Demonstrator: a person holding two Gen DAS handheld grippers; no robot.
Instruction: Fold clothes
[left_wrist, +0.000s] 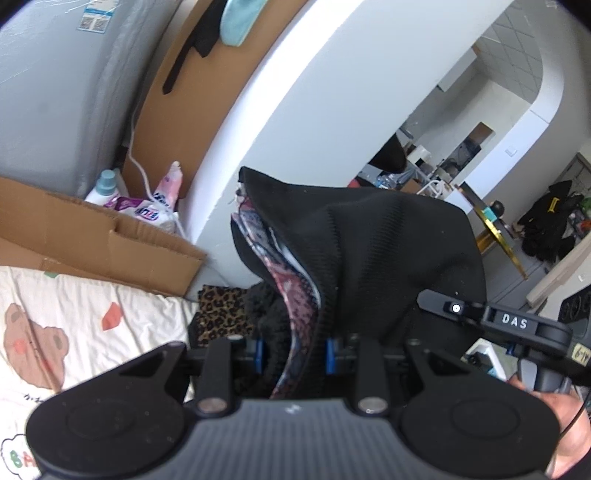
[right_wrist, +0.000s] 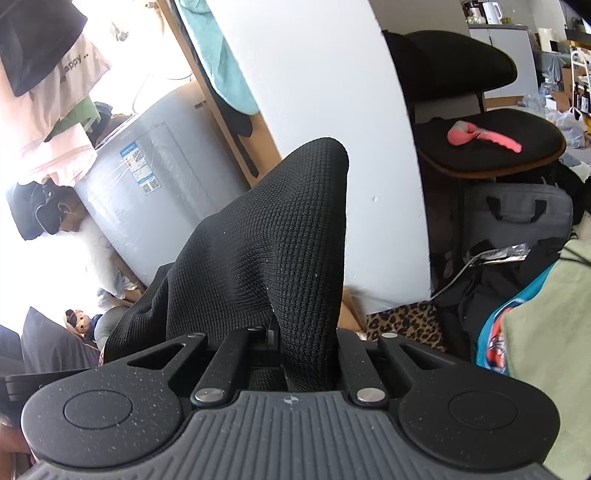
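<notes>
1. Black waffle-knit garment (left_wrist: 369, 251) is lifted off the bed, bunched up in front of both grippers, held between them.
2. Left gripper (left_wrist: 293, 356): jaws clamped on the garment's edge; a patterned pink-and-grey lining (left_wrist: 291, 291) shows along that edge, running straight up ahead of the gripper.
3. Right gripper (right_wrist: 303, 354): jaws closed on a fold of the same black fabric (right_wrist: 273, 236), which rises in a peak straight ahead of it.
4. In the left wrist view the right gripper (left_wrist: 517, 325) shows to the right of the left gripper, its tip against the fabric, with a hand (left_wrist: 569, 424) below it.
5. Leopard-print cloth (left_wrist: 218, 314) sits just beyond the left gripper, slightly left, under the hanging garment; it also shows ahead and right of the right gripper (right_wrist: 406, 325).
6. Bedsheet with bear print (left_wrist: 74, 332) lies left of the left gripper; a cardboard box (left_wrist: 110, 236) is beyond it.
7. White wall (left_wrist: 295, 110) stands behind the garment, straight ahead.
8. Black chair (right_wrist: 491, 140) with a pink item (right_wrist: 480, 136) on its seat is far ahead and right of the right gripper; a grey bag (right_wrist: 524, 210) sits under it.
9. Grey appliance (right_wrist: 155, 184) is ahead and left of the right gripper.
</notes>
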